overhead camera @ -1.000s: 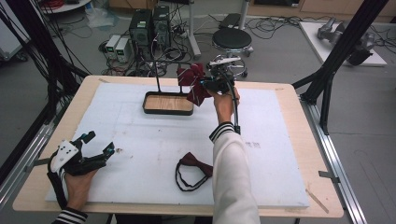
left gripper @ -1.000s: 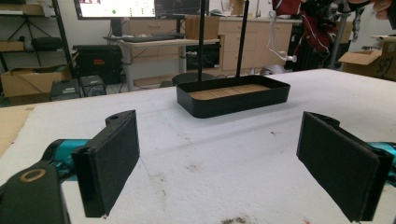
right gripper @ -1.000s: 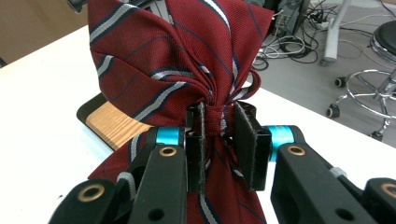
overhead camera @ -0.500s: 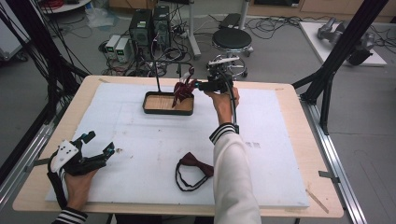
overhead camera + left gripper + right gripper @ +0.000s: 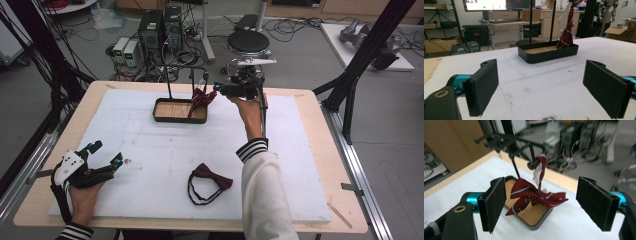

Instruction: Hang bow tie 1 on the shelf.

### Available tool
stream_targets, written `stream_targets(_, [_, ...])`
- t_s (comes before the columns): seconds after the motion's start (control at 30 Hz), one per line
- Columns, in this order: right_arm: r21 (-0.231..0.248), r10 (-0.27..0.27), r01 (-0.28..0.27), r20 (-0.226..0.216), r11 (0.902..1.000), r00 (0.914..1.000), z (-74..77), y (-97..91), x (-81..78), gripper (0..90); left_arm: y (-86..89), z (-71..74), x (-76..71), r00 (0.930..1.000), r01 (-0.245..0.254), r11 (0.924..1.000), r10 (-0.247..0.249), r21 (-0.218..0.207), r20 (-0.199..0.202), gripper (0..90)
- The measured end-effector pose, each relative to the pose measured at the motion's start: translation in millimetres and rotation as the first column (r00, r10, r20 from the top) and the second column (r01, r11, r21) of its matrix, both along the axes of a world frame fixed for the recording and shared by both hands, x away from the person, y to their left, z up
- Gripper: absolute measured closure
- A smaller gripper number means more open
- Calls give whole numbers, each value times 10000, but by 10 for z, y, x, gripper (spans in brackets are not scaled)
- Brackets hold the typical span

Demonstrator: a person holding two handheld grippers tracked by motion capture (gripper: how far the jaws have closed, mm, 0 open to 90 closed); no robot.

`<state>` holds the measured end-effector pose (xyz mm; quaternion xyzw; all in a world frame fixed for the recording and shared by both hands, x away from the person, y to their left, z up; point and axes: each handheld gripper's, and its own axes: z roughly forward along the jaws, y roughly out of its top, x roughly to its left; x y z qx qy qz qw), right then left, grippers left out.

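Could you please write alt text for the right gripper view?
A red striped bow tie hangs by its strap from a peg on a black rack, drooping over a wood-lined tray. The right tool frames it, jaws open, above the white table.

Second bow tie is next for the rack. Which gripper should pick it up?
Probably the left gripper: open, idle and low beside the bow tie. The right gripper, also open, is far off at the rack.

wooden table (image 5: 310, 100) carries white foam sheet (image 5: 150, 150), black tray (image 5: 160, 119), bow tie (image 5: 212, 176).

Dark red, white-striped bow tie (image 5: 534, 195), blk tray (image 5: 179, 119).
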<state>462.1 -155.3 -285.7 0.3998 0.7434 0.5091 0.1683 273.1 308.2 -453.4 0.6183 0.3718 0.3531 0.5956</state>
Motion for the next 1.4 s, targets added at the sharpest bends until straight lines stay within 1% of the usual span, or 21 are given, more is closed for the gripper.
stream_targets(0.03, [57,12,-13,284,10000,9996,10,-31,-53,237,1,0,-1,10000,5,10000,-5,21,7,135])
stream_targets(0.07, [84,8,-11,382,10000,9993,13,-64,-100,237,0,-1,0,10000,1,10000,-1,-4,10,135])
stream_targets(0.1, [45,5,-6,363,10000,9993,5,-101,-136,237,0,0,0,10000,2,10000,-2,11,11,135])
stream_targets(0.13, [23,8,-9,118,10000,9999,1,-148,-166,220,1,0,-1,10000,6,10000,-6,30,15,135])
stream_targets(0.17, [19,-20,20,14,10000,10000,3,-171,-185,210,1,0,-1,10000,8,10000,-8,34,11,135])
stream_targets(0.2, [80,-33,33,81,10000,10000,7,-202,-223,214,1,1,0,10000,11,10000,-11,34,12,135])
stream_targets(0.27, [207,-49,37,570,9998,9984,4,-254,-322,230,-1,0,1,10000,-7,10000,7,2,5,135])
stream_targets(0.3, [156,-12,3,562,9999,9984,1,-276,-360,225,-2,-1,1,10000,-11,10000,11,-16,-1,135])
stream_targets(0.33, [48,21,-23,394,10000,9992,3,-296,-384,206,1,0,2,10000,-10,10000,10,2,4,135])
stream_targets(0.37, [4,19,-19,325,10000,9995,9,-313,-410,200,1,0,2,10000,-11,10000,11,-6,6,135])
stream_targets(0.4, [22,59,-60,333,10000,9994,22,-334,-445,198,2,0,2,10000,-7,10000,7,-5,8,135])
stream_targets(0.47, [276,-51,27,867,9996,9962,38,-373,-559,201,4,0,2,10000,-8,10000,8,-20,8,135])
stream_targets(0.5, [343,-56,22,997,9994,9950,36,-394,-610,201,4,0,2,10000,-8,10000,8,-16,5,135])
stream_targets(0.6, [471,41,-94,1118,9988,9937,12,-459,-761,199,9,-1,1,10000,7,10000,-7,-71,12,135])
stream_targets(0.77, [391,53,-113,1509,9992,9885,-15,-537,-1009,163,10,-1,2,10000,17,9999,-17,-111,2,135])
stream_targets(0.87, [162,102,-132,1684,9998,9857,-52,-561,-1130,138,9,-2,2,10000,16,9999,-16,-102,14,135])
stream_targets(0.97, [286,84,-137,1773,9995,9841,-108,-600,-1224,122,9,-2,1,10000,14,9999,-13,-103,16,135])
stream_targets(1.1, [149,89,-121,1965,9998,9805,-185,-645,-1317,115,11,-1,2,10000,24,9999,-24,-114,9,135])
stream_targets(1.17, [262,132,-191,2082,9995,9780,-237,-664,-1362,114,11,-2,2,10000,30,9999,-30,-119,10,135])
stream_targets(1.3, [340,53,-132,2232,9993,9748,-338,-716,-1444,114,10,-2,2,10000,32,9999,-31,-115,17,135])
stream_targets(1.4, [491,-67,-49,2338,9988,9723,-407,-762,-1505,114,11,-1,-1,10000,37,10000,-37,-61,22,135])
